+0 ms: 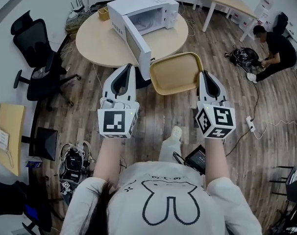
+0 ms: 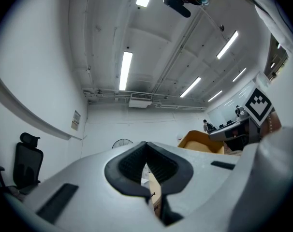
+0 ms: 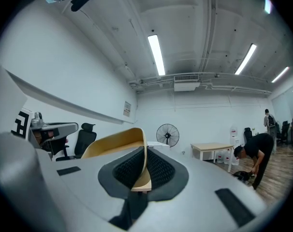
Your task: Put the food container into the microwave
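Note:
I carry a tan, shallow food container (image 1: 177,72) in front of me, above the wooden floor. My right gripper (image 1: 203,77) is shut on its right rim; in the right gripper view the thin rim (image 3: 142,153) stands clamped between the black pads. My left gripper (image 1: 125,68) hangs beside the container's left side, apart from it, with its jaws together and nothing held. The white microwave (image 1: 143,13) stands on a round table (image 1: 99,45) ahead, its door (image 1: 136,45) swung open toward me. The container (image 2: 200,143) also shows in the left gripper view, at the right.
A black office chair (image 1: 38,58) stands left of the table. A person (image 1: 273,53) crouches on the floor at the right beside cables and a power strip (image 1: 250,125). A second table (image 1: 224,1) stands at the back right. Gear and a bag (image 1: 72,163) lie at my lower left.

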Action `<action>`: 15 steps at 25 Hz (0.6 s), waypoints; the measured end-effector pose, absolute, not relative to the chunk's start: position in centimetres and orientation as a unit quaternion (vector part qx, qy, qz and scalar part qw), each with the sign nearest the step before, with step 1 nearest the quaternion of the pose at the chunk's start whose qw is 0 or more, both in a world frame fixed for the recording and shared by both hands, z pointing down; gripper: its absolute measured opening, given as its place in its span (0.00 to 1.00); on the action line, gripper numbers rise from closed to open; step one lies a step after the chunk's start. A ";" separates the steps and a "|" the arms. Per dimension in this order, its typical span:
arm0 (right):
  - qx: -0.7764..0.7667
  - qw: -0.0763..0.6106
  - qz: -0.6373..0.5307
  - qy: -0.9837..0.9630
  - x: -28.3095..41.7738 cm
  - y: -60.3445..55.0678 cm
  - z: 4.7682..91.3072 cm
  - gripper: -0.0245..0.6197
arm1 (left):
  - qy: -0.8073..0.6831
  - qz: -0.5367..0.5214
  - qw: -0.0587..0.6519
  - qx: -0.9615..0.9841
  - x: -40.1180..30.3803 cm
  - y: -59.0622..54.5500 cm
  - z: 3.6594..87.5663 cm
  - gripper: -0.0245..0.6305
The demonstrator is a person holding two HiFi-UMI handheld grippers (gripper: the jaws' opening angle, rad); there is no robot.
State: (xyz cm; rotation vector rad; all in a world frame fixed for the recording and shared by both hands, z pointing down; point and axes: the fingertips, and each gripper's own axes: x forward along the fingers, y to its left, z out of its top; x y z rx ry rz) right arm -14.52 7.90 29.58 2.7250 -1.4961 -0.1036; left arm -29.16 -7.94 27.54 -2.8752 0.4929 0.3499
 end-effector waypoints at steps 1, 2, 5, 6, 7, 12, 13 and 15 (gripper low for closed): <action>0.875 0.015 -0.033 -0.483 -13.7 7.5 29.7 0.10 | 0.169 0.119 0.101 -0.973 -28.4 -8.2 27.6 0.05; 0.874 0.014 -0.032 -0.484 -12.9 7.2 29.8 0.10 | 0.170 0.118 0.100 -0.973 -27.6 -8.5 27.6 0.05; 0.872 0.012 -0.030 -0.489 -9.9 6.2 29.8 0.10 | 0.173 0.112 0.100 -0.973 -24.7 -9.1 27.9 0.05; 0.871 0.009 -0.030 -0.491 -8.7 6.0 29.8 0.10 | 0.174 0.110 0.101 -0.973 -23.7 -9.3 28.0 0.05; 0.870 0.007 -0.030 -0.493 -7.6 5.6 29.7 0.10 | 0.176 0.108 0.102 -0.973 -22.6 -9.5 28.1 0.05; 0.861 0.004 -0.026 -0.508 -1.3 3.8 30.0 0.10 | 0.198 0.095 0.101 -0.970 -17.2 -10.8 28.8 0.05; 0.859 0.003 -0.024 -0.512 -0.1 3.4 30.0 0.10 | 0.203 0.093 0.101 -0.970 -16.2 -11.1 28.8 0.05; 0.853 0.003 -0.021 -0.521 2.3 2.4 30.0 0.10 | 0.213 0.090 0.100 -0.968 -14.2 -11.8 28.7 0.05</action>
